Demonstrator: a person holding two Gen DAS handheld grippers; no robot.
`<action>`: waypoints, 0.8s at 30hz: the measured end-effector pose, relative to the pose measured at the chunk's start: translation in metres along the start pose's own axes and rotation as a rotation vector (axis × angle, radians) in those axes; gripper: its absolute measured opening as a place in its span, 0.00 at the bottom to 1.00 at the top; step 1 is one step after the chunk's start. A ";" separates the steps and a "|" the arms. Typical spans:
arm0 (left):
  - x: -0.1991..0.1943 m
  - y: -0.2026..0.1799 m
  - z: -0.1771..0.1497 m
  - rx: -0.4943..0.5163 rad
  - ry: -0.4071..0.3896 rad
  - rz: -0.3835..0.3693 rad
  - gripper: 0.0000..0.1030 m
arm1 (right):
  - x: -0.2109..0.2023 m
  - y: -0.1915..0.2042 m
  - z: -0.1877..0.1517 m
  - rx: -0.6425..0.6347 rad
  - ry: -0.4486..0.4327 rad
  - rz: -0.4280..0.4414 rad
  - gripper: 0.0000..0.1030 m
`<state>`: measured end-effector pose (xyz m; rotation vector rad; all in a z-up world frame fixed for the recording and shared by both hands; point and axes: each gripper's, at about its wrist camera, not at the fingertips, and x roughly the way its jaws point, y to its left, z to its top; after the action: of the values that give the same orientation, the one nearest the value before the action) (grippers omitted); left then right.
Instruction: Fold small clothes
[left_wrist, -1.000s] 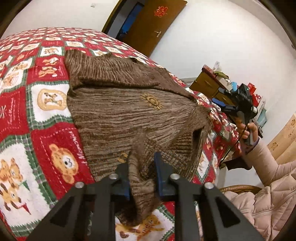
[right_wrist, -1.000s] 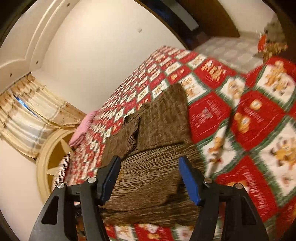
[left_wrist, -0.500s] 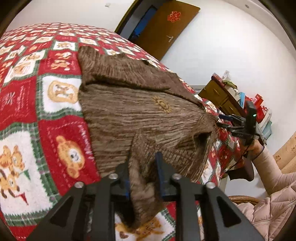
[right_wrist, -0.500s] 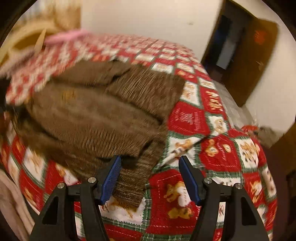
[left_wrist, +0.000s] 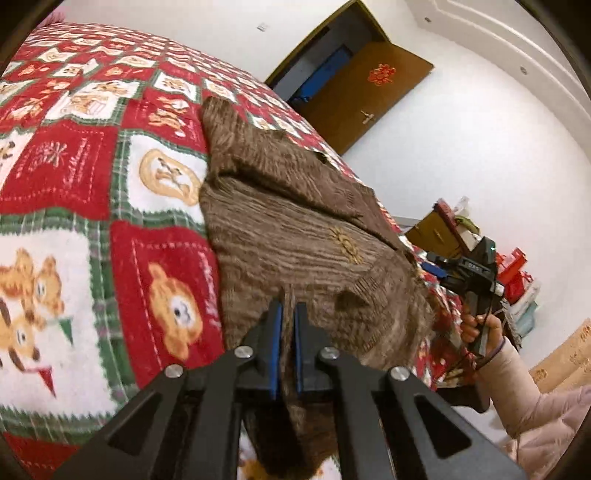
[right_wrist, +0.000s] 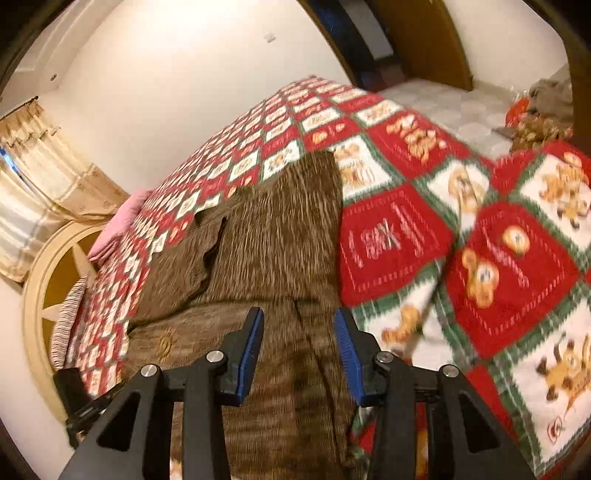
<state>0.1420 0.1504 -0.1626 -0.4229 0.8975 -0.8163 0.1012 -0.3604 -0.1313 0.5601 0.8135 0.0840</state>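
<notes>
So the thing being folded is a small brown sweater (left_wrist: 295, 236), ribbed knit with lighter streaks running through it, kind of a heathered look. There's a little yellow sun-like emblem (left_wrist: 345, 245) stitched on the front. It's lying on a bed covered by a red, white and green blanket (left_wrist: 74, 177) with teddy bear squares. One sleeve (left_wrist: 258, 147) is folded across the top part of the body, so the far end looks like a diagonal flap over the chest. The near edge hangs toward the blanket's front edge and bunches up a bit, with a ribbed cuff or hem (left_wrist: 365, 291) curling up on the right side in the left wrist view.

The left gripper (left_wrist: 288, 317) is pinched tight on a fold of the sweater's near edge, with the fabric squeezed between the blue pads and hanging down under them.

The right gripper (right_wrist: 299, 332) is over the other near corner of the sweater (right_wrist: 266, 258); its jaws are closing, part-way in, with a ridge of brown knit between them, but the pads aren't pressing on it. That view is pretty blurry.

In the left wrist view you can see the person's hand (left_wrist: 480, 328) gripping the right gripper's handle, with a pale pink sleeve (left_wrist: 535, 402).
</notes>
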 end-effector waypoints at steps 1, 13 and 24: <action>0.001 -0.002 -0.001 0.012 0.000 -0.003 0.07 | -0.002 0.003 -0.003 -0.031 0.009 -0.011 0.41; 0.009 -0.013 0.004 0.093 0.037 0.020 0.19 | 0.060 0.062 -0.018 -0.379 0.109 -0.169 0.57; 0.017 -0.030 0.004 0.250 0.089 0.067 0.16 | 0.060 0.063 -0.017 -0.448 0.127 -0.188 0.60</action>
<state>0.1378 0.1181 -0.1503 -0.1387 0.8737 -0.8784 0.1398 -0.2826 -0.1489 0.0552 0.9328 0.1258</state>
